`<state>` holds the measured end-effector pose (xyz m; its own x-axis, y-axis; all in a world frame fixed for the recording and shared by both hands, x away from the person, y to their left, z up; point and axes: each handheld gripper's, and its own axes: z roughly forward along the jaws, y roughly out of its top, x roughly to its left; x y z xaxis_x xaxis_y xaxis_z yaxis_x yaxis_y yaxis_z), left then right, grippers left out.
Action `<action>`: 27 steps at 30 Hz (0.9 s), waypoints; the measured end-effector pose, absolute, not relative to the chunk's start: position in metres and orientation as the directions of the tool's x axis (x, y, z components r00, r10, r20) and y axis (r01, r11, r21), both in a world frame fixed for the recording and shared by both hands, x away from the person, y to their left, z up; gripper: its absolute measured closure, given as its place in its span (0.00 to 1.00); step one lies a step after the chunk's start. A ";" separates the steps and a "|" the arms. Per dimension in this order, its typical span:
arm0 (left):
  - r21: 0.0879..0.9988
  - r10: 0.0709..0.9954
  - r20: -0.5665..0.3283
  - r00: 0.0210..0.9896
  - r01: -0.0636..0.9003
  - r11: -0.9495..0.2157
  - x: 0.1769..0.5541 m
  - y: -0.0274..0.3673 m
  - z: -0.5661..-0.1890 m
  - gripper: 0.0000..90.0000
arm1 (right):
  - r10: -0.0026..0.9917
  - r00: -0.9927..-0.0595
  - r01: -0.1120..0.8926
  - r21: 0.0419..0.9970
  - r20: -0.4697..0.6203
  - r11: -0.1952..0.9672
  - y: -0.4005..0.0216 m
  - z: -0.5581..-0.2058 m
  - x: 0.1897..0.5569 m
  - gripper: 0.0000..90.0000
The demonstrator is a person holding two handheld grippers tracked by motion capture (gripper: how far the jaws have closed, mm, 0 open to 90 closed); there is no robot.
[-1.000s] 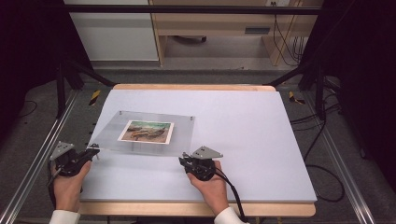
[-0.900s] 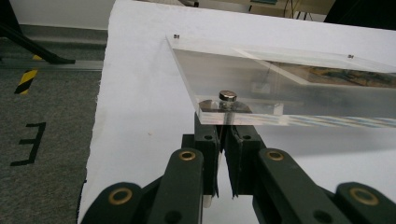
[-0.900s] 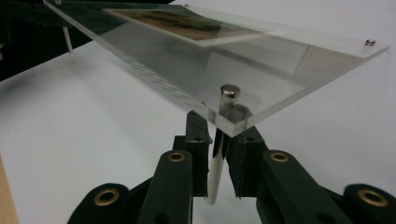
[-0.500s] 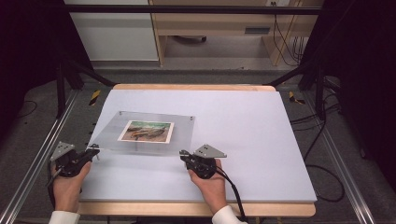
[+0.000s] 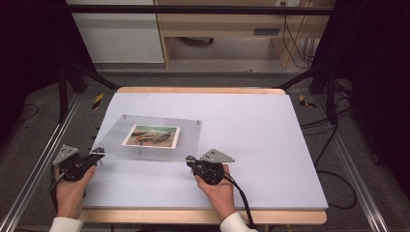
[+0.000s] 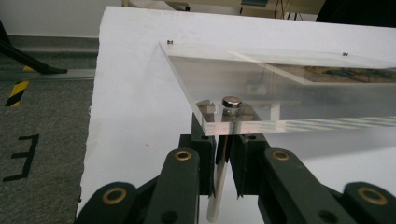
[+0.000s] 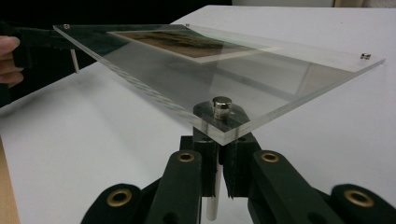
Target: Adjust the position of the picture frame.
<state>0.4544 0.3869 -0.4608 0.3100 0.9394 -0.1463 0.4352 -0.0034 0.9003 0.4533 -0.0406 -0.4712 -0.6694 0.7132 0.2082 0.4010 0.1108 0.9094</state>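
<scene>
High view: white tabletop [image 5: 270, 145], grey carpet [image 5: 43, 140]; both grippers' fingers pinching acrylic frame [image 5: 159, 130] standoffs.

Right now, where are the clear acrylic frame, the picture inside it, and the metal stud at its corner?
clear acrylic frame [image 5: 188, 133]: high view, bare clear panel right of the print.
picture [image 5: 151, 136]: high view, middle of the print.
metal stud [image 7: 222, 103]: right gripper view, its round cap.

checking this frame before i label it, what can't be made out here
- Picture inside the acrylic frame: too small in the high view, seen edge-on in both gripper views.
- Left tool tips: hidden beneath the frame's corner in the left gripper view.
- Right tool leg: lower end cut off by the bottom edge.
</scene>
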 end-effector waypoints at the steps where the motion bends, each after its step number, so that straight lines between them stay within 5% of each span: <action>1: 0.902 0.937 -0.156 0.313 0.431 0.006 0.455 0.387 -0.460 0.90 | 0.712 -0.671 0.400 0.910 0.207 0.111 -0.041 -0.471 0.454 0.94; 19: 0.902 0.944 -0.135 0.301 0.432 -0.009 0.456 0.383 -0.460 0.92 | 0.715 -0.663 0.415 0.904 0.222 0.103 -0.038 -0.471 0.460 0.88; 27: 0.902 0.941 -0.147 0.305 0.432 0.001 0.457 0.384 -0.461 0.91 | 0.718 -0.660 0.404 0.910 0.219 0.094 -0.035 -0.471 0.458 0.94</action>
